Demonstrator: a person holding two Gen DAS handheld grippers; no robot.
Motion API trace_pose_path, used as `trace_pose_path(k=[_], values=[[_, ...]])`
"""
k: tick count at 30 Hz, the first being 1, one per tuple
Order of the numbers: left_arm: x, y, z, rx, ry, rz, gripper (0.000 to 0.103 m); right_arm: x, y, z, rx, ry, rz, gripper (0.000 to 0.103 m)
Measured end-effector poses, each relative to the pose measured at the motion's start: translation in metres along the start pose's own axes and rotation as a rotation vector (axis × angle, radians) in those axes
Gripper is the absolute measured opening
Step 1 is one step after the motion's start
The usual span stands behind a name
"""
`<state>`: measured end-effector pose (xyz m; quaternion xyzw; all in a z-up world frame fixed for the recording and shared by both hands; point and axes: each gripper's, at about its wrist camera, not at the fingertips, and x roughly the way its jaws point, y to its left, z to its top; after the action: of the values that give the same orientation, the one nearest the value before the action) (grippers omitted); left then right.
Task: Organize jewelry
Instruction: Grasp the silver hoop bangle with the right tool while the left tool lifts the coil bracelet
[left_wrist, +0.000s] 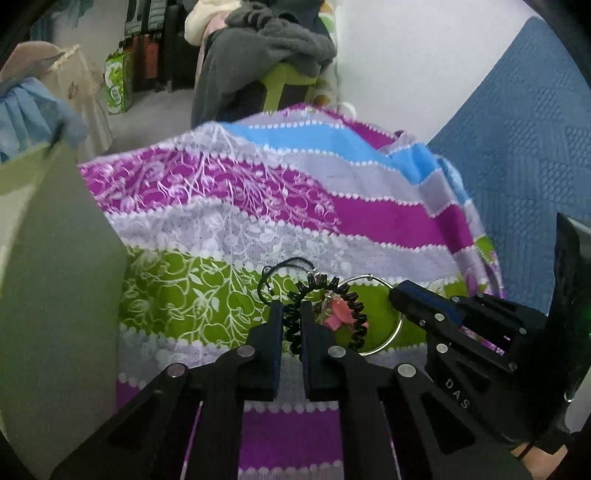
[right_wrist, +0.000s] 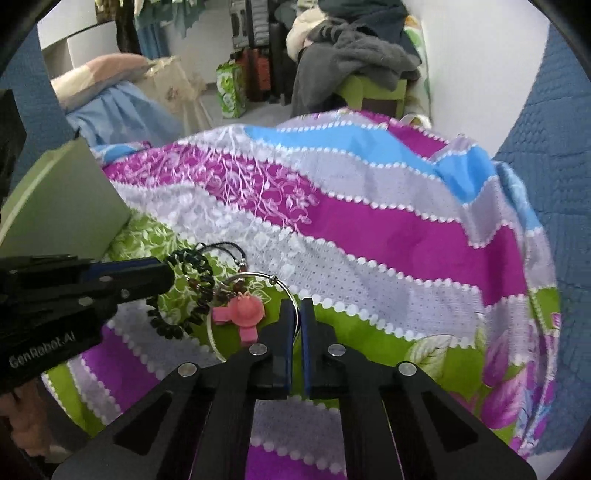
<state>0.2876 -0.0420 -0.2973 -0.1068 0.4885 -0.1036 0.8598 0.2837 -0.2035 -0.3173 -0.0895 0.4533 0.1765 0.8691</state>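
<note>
A black coil bracelet (left_wrist: 347, 291) (right_wrist: 201, 295) lies on the striped cloth (left_wrist: 258, 221) with a pink charm (left_wrist: 338, 314) (right_wrist: 243, 314) and a thin silver hoop (left_wrist: 397, 330) (right_wrist: 255, 275). A black cord (left_wrist: 288, 264) (right_wrist: 221, 247) lies just beyond them. My left gripper (left_wrist: 293, 314) is shut on the coil bracelet; it shows from the side in the right wrist view (right_wrist: 162, 273). My right gripper (right_wrist: 299, 314) is shut on the silver hoop's wire; it shows at the right of the left wrist view (left_wrist: 397, 291).
A grey-green box (left_wrist: 48, 258) (right_wrist: 62, 199) stands at the left on the cloth. A blue quilted surface (left_wrist: 517, 147) lies to the right. Clothes are piled on a green stool (right_wrist: 369, 88) in the background, with a pillow (right_wrist: 99, 70) at far left.
</note>
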Motion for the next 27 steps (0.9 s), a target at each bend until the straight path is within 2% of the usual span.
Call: trace_pose_path(k=[11, 20, 27], values=[[-0.050, 0.002, 0.001, 0.001, -0.049, -0.029, 0.006, -0.041, 0.012, -0.010, 0.035, -0.066, -0.029, 0.001], [-0.087, 0.000, 0.003, 0.047, -0.074, -0.034, 0.007, -0.076, 0.016, -0.005, 0.105, -0.121, -0.011, 0.000], [-0.111, 0.009, 0.005, 0.054, -0.087, -0.042, 0.007, -0.099, 0.023, 0.007, 0.108, -0.161, -0.014, 0.000]])
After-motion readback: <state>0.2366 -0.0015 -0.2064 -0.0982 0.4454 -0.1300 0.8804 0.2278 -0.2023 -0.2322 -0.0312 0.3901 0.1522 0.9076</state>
